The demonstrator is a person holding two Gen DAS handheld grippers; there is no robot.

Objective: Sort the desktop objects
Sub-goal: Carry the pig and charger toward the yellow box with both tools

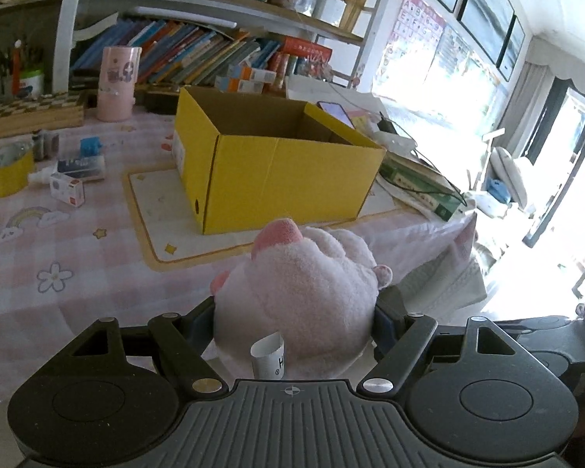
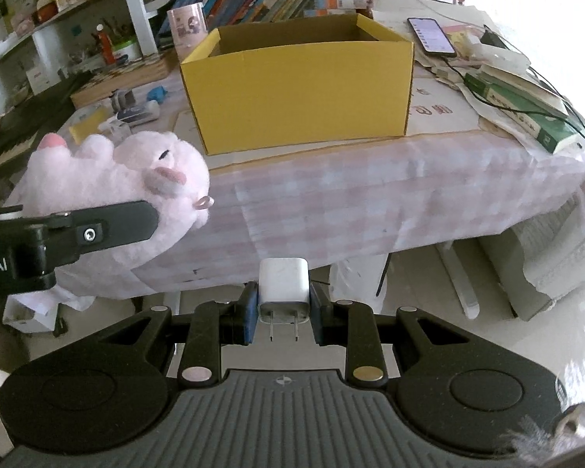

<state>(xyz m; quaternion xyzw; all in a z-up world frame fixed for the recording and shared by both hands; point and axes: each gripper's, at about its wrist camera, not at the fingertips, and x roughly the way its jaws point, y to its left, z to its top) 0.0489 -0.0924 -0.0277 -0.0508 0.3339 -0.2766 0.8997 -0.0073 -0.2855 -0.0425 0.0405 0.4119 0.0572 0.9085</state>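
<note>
We are holding a pink plush toy (image 1: pixel 304 292) in the left gripper (image 1: pixel 294 321), its jaws spread wide and pressing the toy's sides, and a white plug charger (image 2: pixel 282 286) in the right gripper (image 2: pixel 282 321), whose jaws are nearly closed on it. Both are hanging at the near edge of the desk (image 2: pixel 331 202), short of the open yellow box (image 2: pixel 300 89). We are judging this the carrying step; next, each load needs bringing over the box rim before releasing.

Crowded bookshelves (image 1: pixel 199 50), glaring windows (image 1: pixel 468 78)
</note>
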